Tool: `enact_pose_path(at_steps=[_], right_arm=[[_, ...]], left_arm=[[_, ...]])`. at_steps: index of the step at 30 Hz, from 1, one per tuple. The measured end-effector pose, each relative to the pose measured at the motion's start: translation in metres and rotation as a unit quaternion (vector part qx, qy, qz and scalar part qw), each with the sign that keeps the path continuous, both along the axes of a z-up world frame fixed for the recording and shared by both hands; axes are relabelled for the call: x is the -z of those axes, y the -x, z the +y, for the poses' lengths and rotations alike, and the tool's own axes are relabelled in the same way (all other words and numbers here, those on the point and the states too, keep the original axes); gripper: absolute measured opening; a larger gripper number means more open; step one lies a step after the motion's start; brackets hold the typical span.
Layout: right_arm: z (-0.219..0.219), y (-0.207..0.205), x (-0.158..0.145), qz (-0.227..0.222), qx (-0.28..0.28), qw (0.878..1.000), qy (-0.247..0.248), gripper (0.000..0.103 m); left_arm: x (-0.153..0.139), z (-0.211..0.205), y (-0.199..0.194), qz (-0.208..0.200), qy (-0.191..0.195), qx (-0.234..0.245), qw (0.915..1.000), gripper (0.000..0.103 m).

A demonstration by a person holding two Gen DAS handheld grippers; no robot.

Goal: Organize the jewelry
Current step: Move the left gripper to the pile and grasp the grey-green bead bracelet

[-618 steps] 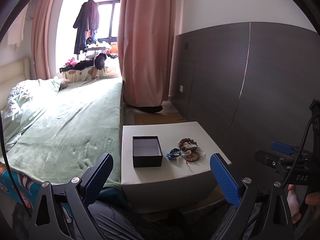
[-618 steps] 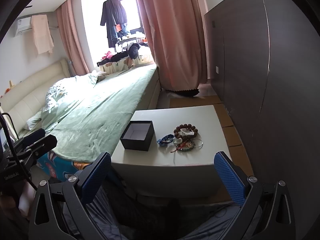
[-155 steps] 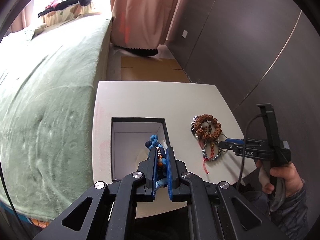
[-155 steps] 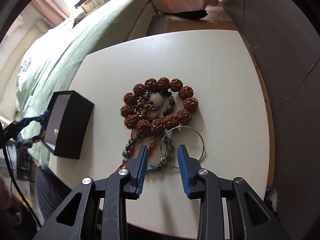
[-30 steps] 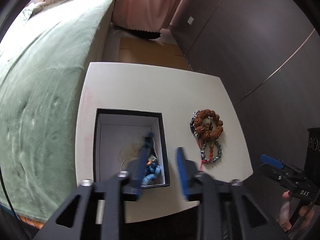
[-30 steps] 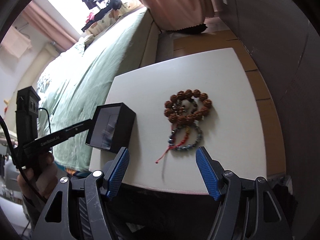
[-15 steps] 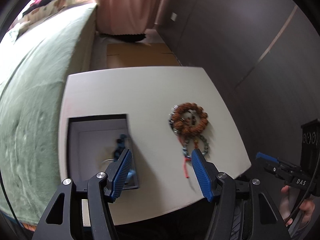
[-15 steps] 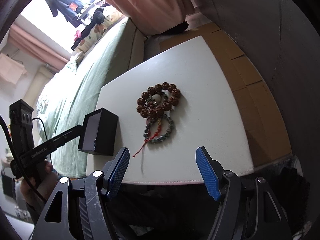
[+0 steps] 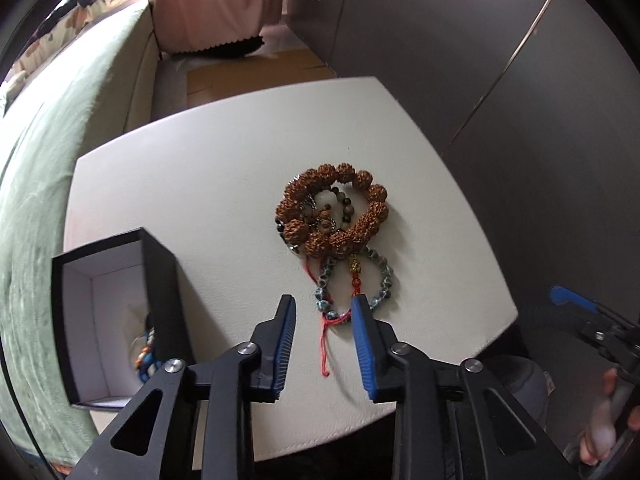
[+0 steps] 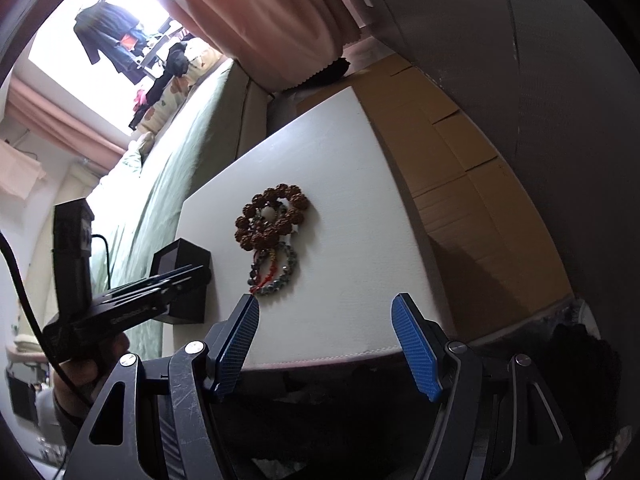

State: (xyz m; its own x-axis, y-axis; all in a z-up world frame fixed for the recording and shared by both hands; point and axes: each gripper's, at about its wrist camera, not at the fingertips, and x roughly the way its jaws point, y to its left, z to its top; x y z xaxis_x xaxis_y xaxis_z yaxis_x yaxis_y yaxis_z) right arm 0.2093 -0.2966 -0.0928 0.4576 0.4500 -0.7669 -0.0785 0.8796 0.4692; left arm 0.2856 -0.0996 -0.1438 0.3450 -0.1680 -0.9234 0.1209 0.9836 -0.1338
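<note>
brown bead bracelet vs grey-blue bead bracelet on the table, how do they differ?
The brown bead bracelet has larger, rough beads; the grey-blue bead bracelet has smaller, smoother ones. The brown one rings other small pieces; the grey-blue one carries a red cord with a gold charm. The grey-blue one lies nearer the left gripper. Both lie flat, touching.

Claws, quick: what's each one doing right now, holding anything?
Left claw: open, just been closing around the blue bracelet, pads not yet on it.
Right claw: open wide, empty.
</note>
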Motion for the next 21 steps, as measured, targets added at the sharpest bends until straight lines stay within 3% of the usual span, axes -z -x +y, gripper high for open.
enact_pose_path(at_steps=[13,15,21], right_arm=[[-0.029,-0.002,0.014,0.014,0.019,1.0,-0.002,0.069],[-0.029,-0.003,0.015,0.015,0.018,1.0,-0.002,0.069],[-0.027,-0.007,0.016,0.018,0.012,1.0,-0.001,0.069]], left_arm=[[0.048,-0.011,-0.025,0.038,-0.04,-0.014,0.9984,0.018],[0.051,-0.01,-0.026,0.039,-0.027,-0.016,0.9987,0.011],[0.034,0.001,-0.018,0.025,0.0,-0.024,0.9994,0.01]])
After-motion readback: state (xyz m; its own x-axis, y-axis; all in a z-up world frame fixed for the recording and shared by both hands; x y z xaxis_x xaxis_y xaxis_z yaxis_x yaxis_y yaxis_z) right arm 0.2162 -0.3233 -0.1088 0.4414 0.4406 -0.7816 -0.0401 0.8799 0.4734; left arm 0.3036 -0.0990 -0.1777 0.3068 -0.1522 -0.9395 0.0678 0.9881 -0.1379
